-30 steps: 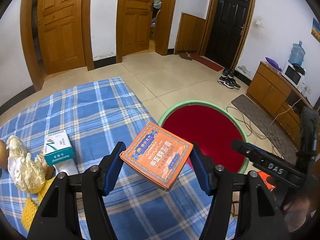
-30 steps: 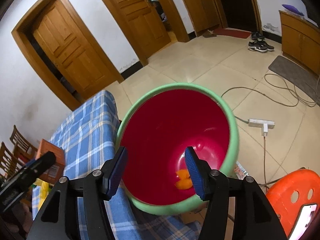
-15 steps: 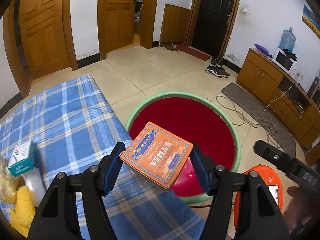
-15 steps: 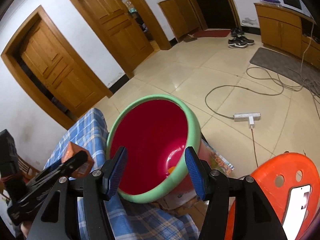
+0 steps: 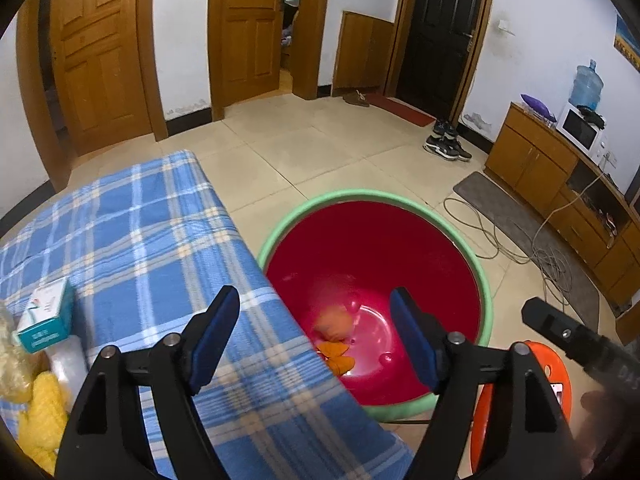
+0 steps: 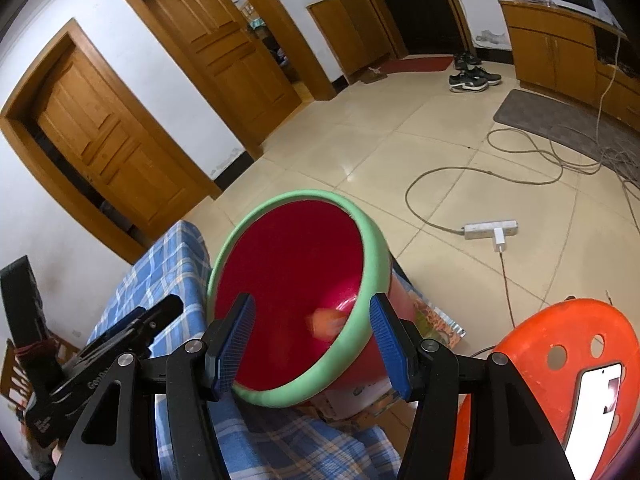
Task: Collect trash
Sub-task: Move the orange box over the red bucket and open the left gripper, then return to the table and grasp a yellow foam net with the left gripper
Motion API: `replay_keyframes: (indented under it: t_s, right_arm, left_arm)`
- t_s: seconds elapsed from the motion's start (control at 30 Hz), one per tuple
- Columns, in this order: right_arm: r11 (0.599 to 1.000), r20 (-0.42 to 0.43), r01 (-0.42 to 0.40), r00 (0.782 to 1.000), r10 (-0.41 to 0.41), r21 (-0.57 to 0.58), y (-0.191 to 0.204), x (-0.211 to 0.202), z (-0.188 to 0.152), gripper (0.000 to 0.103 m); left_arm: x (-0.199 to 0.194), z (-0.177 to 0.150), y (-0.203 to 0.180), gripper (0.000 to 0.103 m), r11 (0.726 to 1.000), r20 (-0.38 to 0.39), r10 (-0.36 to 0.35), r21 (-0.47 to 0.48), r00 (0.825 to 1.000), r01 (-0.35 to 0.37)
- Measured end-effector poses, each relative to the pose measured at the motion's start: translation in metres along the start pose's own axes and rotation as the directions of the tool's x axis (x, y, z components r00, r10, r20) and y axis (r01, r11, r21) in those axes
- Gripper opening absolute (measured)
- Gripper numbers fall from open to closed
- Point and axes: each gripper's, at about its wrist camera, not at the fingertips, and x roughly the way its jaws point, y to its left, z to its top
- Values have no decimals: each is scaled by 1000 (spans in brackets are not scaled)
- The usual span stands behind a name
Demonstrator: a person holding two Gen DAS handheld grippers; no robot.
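My left gripper [image 5: 316, 294] hovers over the table edge and the red bin with a green rim [image 5: 484, 280]. Its jaws are opening, and nothing is between them. The orange box [image 5: 334, 322] shows as a blur inside the bin, just above some orange peel [image 5: 338, 356]. In the right wrist view the box [image 6: 326, 322] is the same blur within the bin [image 6: 372, 248]. My right gripper [image 6: 312, 300] stays open and empty near the bin's rim. On the blue checked tablecloth [image 5: 140, 240] lie a teal and white carton [image 5: 46, 314], gold foil [image 5: 12, 364] and a yellow lump [image 5: 40, 420].
An orange stool [image 6: 560, 360] with a phone [image 6: 596, 396] on it stands right of the bin. A power strip [image 6: 490, 230] and looping cables lie on the tiled floor. Printed packaging [image 6: 436, 320] sits under the bin. Shoes [image 5: 446, 146] sit by the dark door.
The orange box has left my left gripper's jaws and dropped into the bin, and the jaws have spread wider. My right gripper has stayed open; its view has drifted a little.
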Motion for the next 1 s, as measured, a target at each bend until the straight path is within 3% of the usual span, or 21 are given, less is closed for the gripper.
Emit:
replay_keyframes:
  t_s: [0.53, 1.0]
  right_arm:
    - [991, -4, -88, 996, 88, -100, 51, -34, -28, 61]
    - [966, -45, -168, 986, 162, -194, 102, -48, -65, 62]
  left_arm:
    - [-90, -32, 44, 77, 989, 47, 93, -122, 995, -87]
    - [-153, -74, 105, 77, 953, 68, 214, -234, 974, -193]
